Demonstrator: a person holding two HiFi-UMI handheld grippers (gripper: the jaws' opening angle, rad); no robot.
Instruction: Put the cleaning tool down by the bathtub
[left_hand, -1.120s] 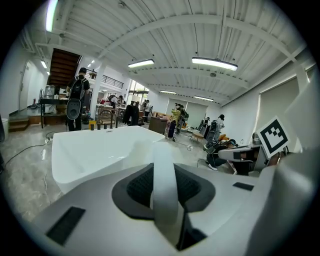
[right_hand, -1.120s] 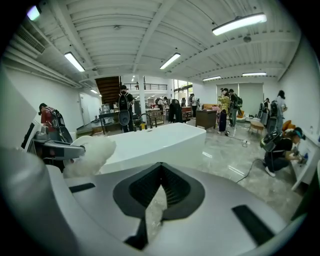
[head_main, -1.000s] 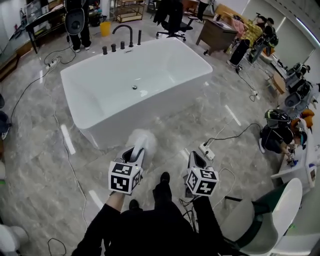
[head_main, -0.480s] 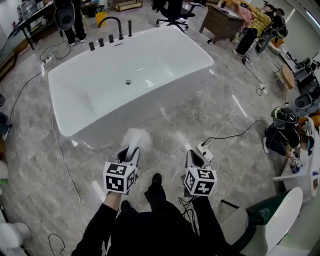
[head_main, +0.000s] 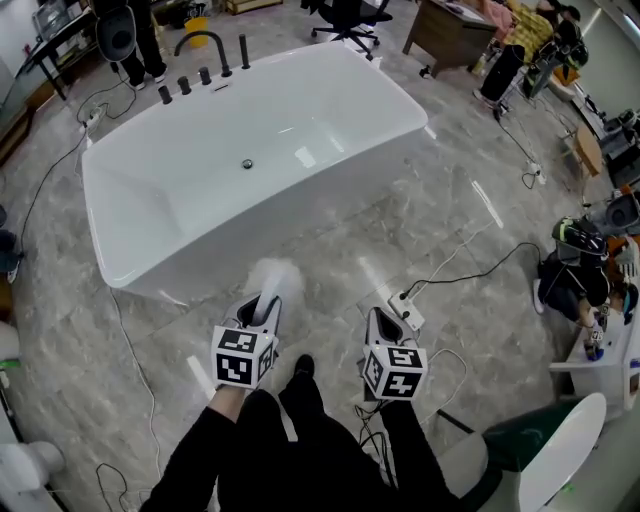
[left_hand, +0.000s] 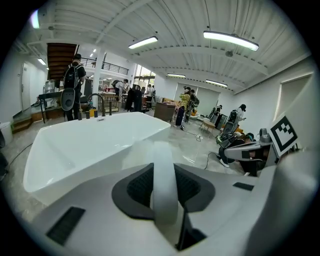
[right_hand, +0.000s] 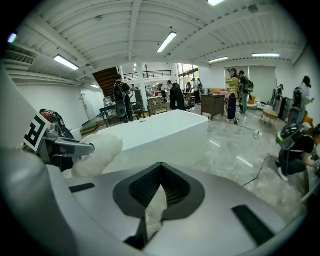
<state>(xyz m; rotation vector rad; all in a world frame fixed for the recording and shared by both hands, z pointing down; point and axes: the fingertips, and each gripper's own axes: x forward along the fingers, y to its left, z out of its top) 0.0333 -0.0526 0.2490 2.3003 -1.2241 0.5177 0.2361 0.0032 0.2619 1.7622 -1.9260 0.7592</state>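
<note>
The fluffy white duster with a white plastic handle (head_main: 277, 277) isn't down yet. It's off the grey marble floor (head_main: 430, 220), clamped by its handle in the left gripper (head_main: 262, 305), just on the near side of the big white freestanding bathtub (head_main: 250, 235). The right gripper (head_main: 383, 320) is pinched closed on a scrap of white tissue (right_hand: 156, 210) (I think). What's left is to lower it and let go. There's no readable writing, only black-and-white square markers (head_main: 240, 357).

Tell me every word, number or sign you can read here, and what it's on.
No words or numbers can be read anywhere.
Left marker cube: black-and-white square patterns only, no letters.
Right marker cube: the same kind of pattern.
Bathtub: plain white, no print visible.
</note>
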